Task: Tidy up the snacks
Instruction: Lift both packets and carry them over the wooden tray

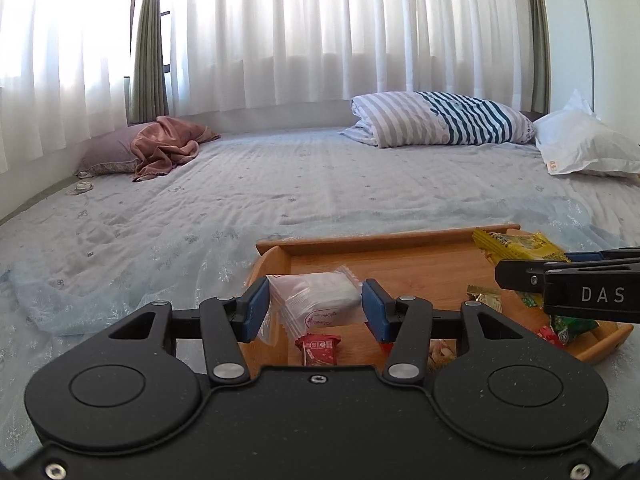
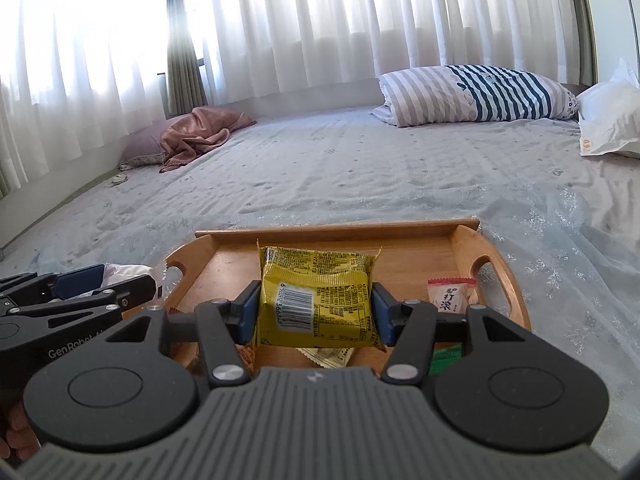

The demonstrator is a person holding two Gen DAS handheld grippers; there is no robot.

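A wooden tray (image 1: 384,236) (image 2: 340,230) lies on the bed with several snack packets in it. My left gripper (image 1: 314,306) is shut on a clear-wrapped white snack (image 1: 320,296), held above the tray's left part. Under it rests a small red packet (image 1: 318,350). My right gripper (image 2: 314,312) is shut on a yellow snack packet (image 2: 316,296) (image 1: 516,246), barcode facing me, above the tray's middle. A white and red packet (image 2: 450,294) sits near the tray's right handle. Green packets (image 1: 568,326) lie at the tray's right end.
The tray sits on a pale blue bedspread (image 1: 280,184). A striped folded quilt (image 1: 440,120) and a white pillow (image 1: 584,148) lie at the far right, a pink cloth on a pillow (image 1: 164,144) at the far left. White curtains (image 1: 320,32) hang behind.
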